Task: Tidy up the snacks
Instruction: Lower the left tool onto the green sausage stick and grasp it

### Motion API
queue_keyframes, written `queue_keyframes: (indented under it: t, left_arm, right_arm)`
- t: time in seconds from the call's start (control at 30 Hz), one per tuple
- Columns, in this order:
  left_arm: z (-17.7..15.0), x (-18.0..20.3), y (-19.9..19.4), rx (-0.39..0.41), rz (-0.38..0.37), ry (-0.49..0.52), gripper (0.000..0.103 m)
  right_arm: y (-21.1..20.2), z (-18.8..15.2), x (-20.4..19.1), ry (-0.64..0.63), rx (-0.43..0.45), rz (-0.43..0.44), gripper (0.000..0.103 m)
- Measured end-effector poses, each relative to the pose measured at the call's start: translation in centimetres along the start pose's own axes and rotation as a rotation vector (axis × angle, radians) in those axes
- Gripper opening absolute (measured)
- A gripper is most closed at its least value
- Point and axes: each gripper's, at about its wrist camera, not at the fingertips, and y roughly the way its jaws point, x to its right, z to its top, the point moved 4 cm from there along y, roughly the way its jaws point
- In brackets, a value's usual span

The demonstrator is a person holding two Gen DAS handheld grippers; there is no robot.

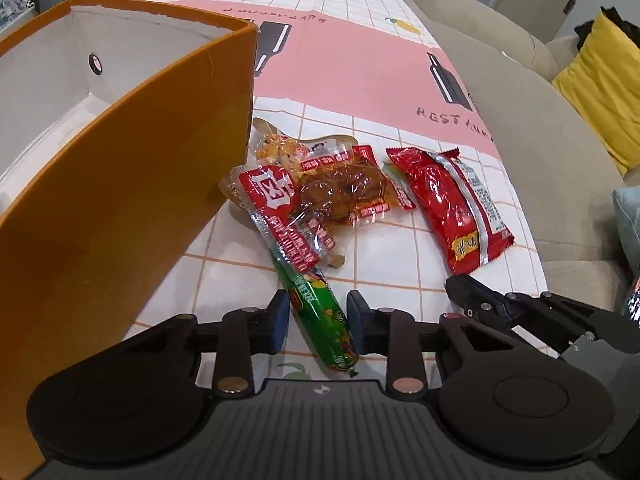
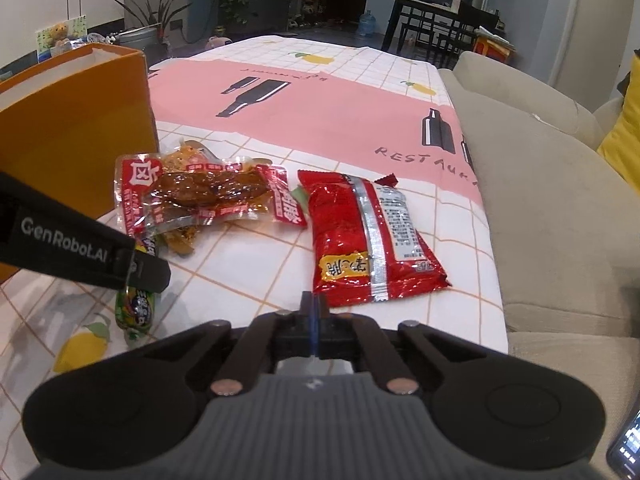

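A green sausage snack (image 1: 324, 312) lies on the tablecloth between the open jaws of my left gripper (image 1: 318, 320); the fingers stand on either side and do not touch it. Its tip shows in the right wrist view (image 2: 134, 306), partly hidden by the left gripper's arm. A clear-and-red packet of brown meat (image 1: 336, 190) (image 2: 204, 192) lies on other packets beside the orange box (image 1: 132, 184) (image 2: 76, 128), which is open and empty. A red foil bag (image 1: 452, 204) (image 2: 364, 236) lies to the right. My right gripper (image 2: 316, 308) is shut and empty, just short of the red bag.
The tablecloth (image 2: 320, 116) is white checked with a pink band. A beige sofa (image 2: 552, 200) with a yellow cushion (image 1: 604, 88) runs along the table's right edge. The right gripper's fingers show in the left wrist view (image 1: 472, 296).
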Motion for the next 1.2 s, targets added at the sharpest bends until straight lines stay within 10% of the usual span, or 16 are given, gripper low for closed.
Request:
queue_keyframes:
  t: [0.63, 1.03, 1.2]
  left_arm:
    - [-5.5, -1.8, -4.0, -0.113, 0.016, 0.165, 0.028]
    - [-5.7, -2.7, -4.4, -0.072, 0.004, 0.14, 0.029]
    - [-5.4, -3.0, -4.3, -0.065, 0.011, 0.12, 0.046]
  right_arm:
    - [-5.7, -3.1, -3.6, 0.108, -0.178, 0.051, 0.0]
    - [-7.0, -3.1, -3.8, 0.036, -0.065, 0.05, 0.0]
    - [-5.1, -2.0, -2.5, -0.001, -0.008, -0.007, 0.027]
